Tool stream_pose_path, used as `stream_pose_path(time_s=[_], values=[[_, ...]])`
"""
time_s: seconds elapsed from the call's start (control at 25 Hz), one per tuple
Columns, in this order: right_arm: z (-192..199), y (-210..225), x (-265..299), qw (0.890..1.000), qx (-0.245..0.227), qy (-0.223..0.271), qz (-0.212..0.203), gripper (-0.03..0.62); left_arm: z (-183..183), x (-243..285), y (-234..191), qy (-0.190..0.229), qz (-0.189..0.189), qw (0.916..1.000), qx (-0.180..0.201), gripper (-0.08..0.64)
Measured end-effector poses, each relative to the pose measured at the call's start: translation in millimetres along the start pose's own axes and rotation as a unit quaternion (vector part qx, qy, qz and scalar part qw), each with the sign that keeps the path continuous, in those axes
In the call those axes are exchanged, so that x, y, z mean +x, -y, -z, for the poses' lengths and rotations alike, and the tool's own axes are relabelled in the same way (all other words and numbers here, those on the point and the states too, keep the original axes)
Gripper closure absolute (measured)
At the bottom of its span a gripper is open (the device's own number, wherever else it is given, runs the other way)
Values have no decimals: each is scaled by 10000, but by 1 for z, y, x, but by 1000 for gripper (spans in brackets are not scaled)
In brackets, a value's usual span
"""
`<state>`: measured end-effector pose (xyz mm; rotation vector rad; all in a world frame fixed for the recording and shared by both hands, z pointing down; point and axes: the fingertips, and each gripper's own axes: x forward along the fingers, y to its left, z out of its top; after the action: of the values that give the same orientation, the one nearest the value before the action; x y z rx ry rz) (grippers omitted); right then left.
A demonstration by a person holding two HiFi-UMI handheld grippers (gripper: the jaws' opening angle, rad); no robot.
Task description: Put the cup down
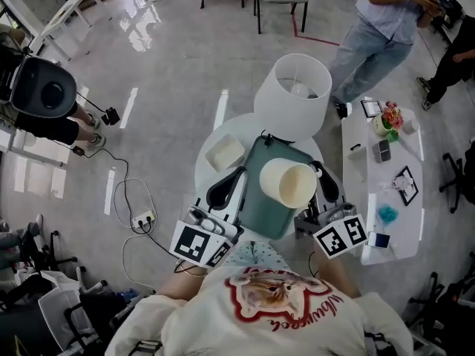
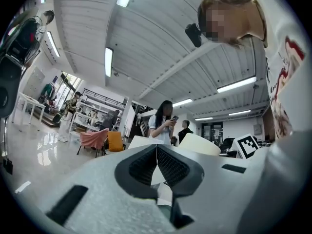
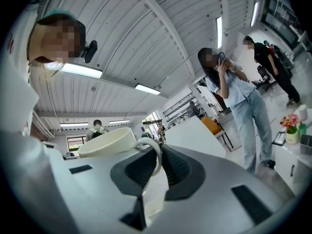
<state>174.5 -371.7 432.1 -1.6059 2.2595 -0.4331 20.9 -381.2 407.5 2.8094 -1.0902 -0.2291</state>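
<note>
- A round white table [image 1: 237, 128] stands directly in front of the person.
- A white lampshade [image 1: 293, 99] rises at the table's far edge.
- A dark green tray [image 1: 263, 210] lies on the table's near half, between the two grippers.
- The right gripper [image 1: 319, 173] is at the tray's right side. In the right gripper view its jaws [image 3: 157, 152] are pinched on the cup's loop handle.
- The left gripper [image 1: 226, 188] is at the tray's left edge. Its jaws are pressed together at the tips, with nothing between them.
- The cream cup [image 1: 288, 182] hangs tipped on its side over the tray, held by its handle.
- A small square white dish [image 1: 224, 153] sits on the table, left of the tray.
</note>
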Motion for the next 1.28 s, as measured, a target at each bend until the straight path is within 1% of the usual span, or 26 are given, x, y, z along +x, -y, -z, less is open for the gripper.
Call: stream_pose_path(time_s=[0.2, 0.4, 0.76, 1.0, 1.28], values=[[19, 7, 7, 9999, -30, -148, 29, 543, 9, -3, -12, -72, -114, 9999, -70, 543], [37, 15, 14, 9995, -61, -293, 20, 543, 14, -3, -14, -98, -144, 9998, -106, 543], [62, 25, 19, 9987, -266, -435, 8, 543, 3, -10, -13, -40, -177, 9998, 4, 543], [92, 38, 17, 9963, -431, -748, 39, 543, -3, -14, -5, 22, -147, 9999, 67, 543], [109, 38, 13, 9950, -438, -900, 15, 543, -7, -21, 3, 49, -129, 9999, 66, 543]])
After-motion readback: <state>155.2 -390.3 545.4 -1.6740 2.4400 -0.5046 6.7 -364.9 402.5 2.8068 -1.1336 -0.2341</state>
